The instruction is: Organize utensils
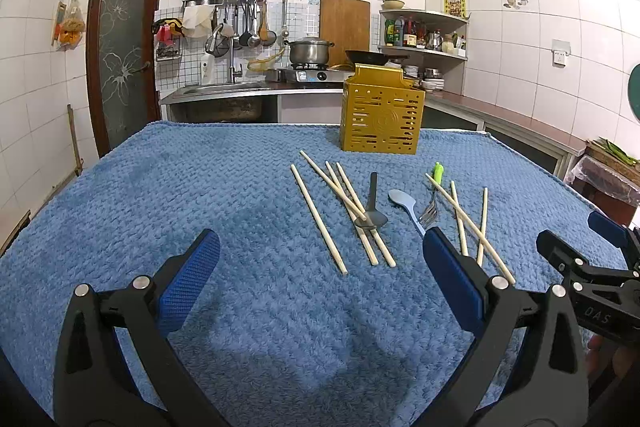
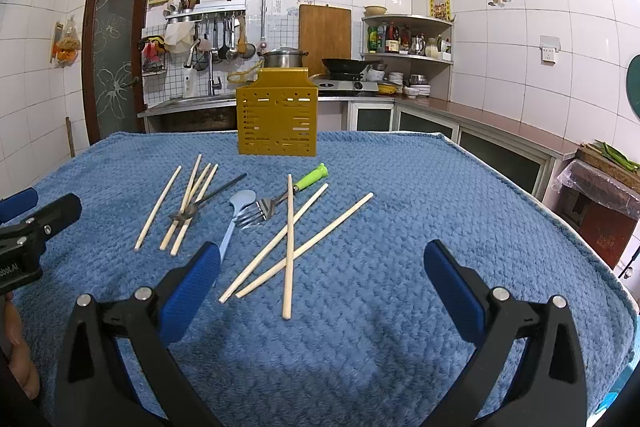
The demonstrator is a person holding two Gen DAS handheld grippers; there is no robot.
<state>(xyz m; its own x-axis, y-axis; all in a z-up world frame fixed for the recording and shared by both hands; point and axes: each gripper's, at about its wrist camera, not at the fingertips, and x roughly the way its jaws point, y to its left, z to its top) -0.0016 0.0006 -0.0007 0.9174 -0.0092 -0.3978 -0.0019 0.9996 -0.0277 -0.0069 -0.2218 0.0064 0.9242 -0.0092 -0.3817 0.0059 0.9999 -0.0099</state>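
A yellow slotted utensil holder stands upright at the far side of the blue towel. In front of it lie several wooden chopsticks in two loose groups, a dark metal spoon, a light blue spoon and a green-handled fork. My left gripper is open and empty, just short of the utensils. My right gripper is open and empty, above the near ends of the right chopstick group; it also shows at the right edge of the left wrist view.
The blue towel covers the whole table. Behind the table are a sink counter, a stove with a pot and a wok, and a corner shelf. A bin with a plastic bag stands to the right.
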